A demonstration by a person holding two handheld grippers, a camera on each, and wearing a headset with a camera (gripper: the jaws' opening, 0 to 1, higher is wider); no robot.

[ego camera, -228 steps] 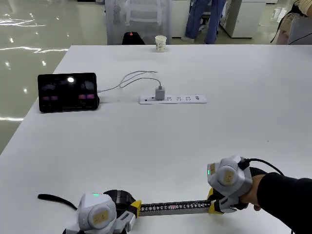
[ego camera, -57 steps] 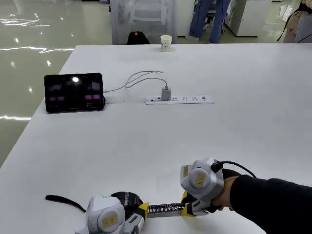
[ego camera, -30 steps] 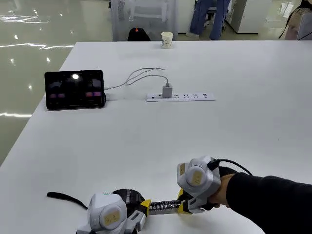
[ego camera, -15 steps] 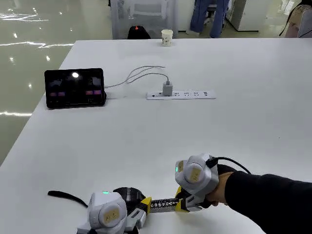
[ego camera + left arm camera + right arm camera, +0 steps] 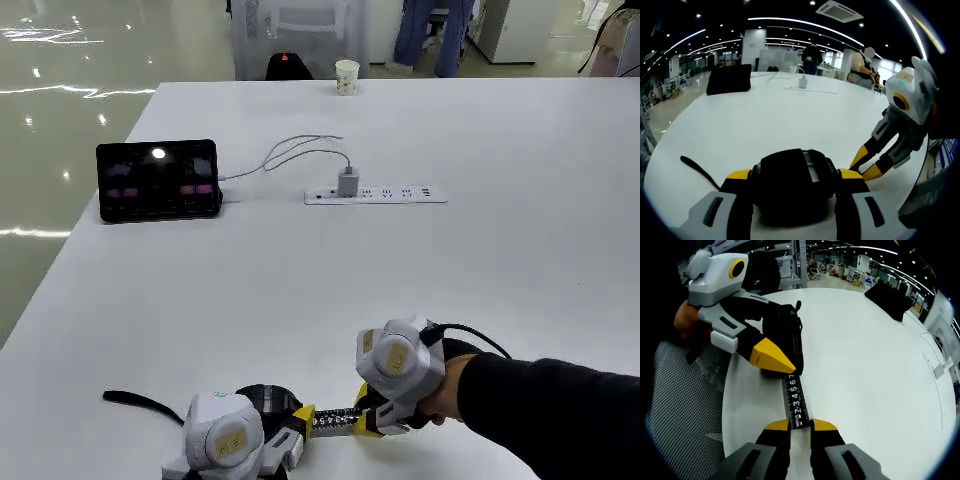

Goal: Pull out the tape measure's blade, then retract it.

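Note:
The black tape measure case (image 5: 792, 182) sits on the white table (image 5: 330, 280) with my left gripper (image 5: 794, 175) shut on its sides. In the head view the case (image 5: 262, 400) lies at the near left edge, its strap (image 5: 140, 404) trailing left. A short length of the blade (image 5: 793, 395) runs out of the case (image 5: 785, 335) to my right gripper (image 5: 796, 426), which is shut on the blade's end. From the head view, the right gripper (image 5: 362, 422) stands just right of the left gripper (image 5: 282, 418), with the blade (image 5: 335, 420) between them.
A dark tablet (image 5: 158, 180) stands at the left of the table. A white power strip (image 5: 375, 195) with a plugged charger and cable lies mid-table. A paper cup (image 5: 347, 76) sits at the far edge. People stand beyond the table.
The right gripper has moved left toward the case, still holding the blade's end. The exposed blade has become much shorter. The left gripper and case have stayed in place.

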